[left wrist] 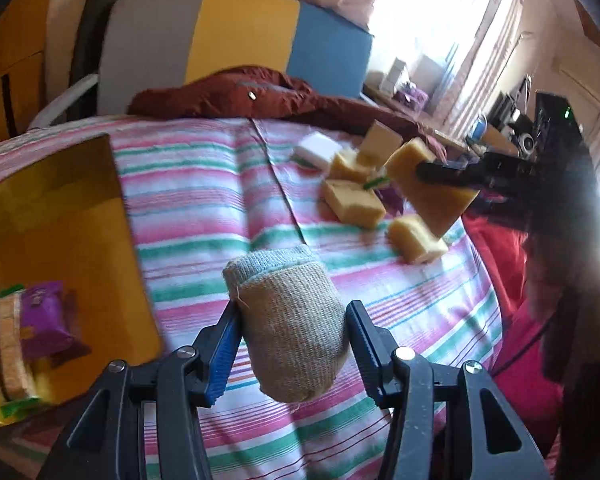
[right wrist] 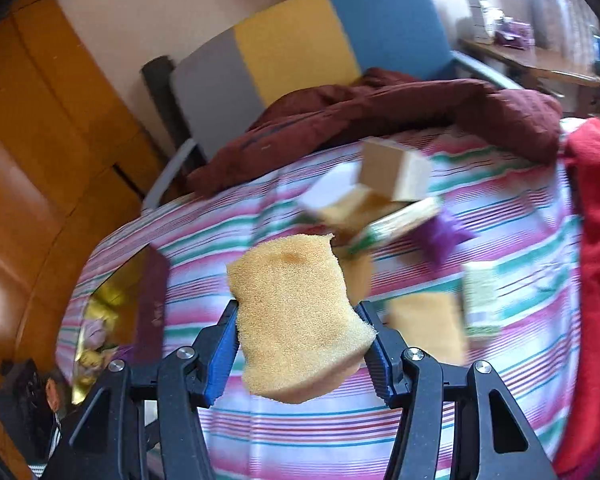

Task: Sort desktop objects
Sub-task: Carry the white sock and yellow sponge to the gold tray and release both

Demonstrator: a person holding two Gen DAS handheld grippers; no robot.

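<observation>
Both hands were loaded above the striped bed [left wrist: 228, 184]: the left gripper [left wrist: 290, 344] was clamped on a rolled beige cloth [left wrist: 288, 320], the right gripper [right wrist: 300, 344] pinched a yellow sponge [right wrist: 296, 316] across its waist. Both looked light, soft and squashy; mid-body holds suited them. More sponges [left wrist: 354, 202] lay beyond, near the yellow box [left wrist: 60, 240].
</observation>
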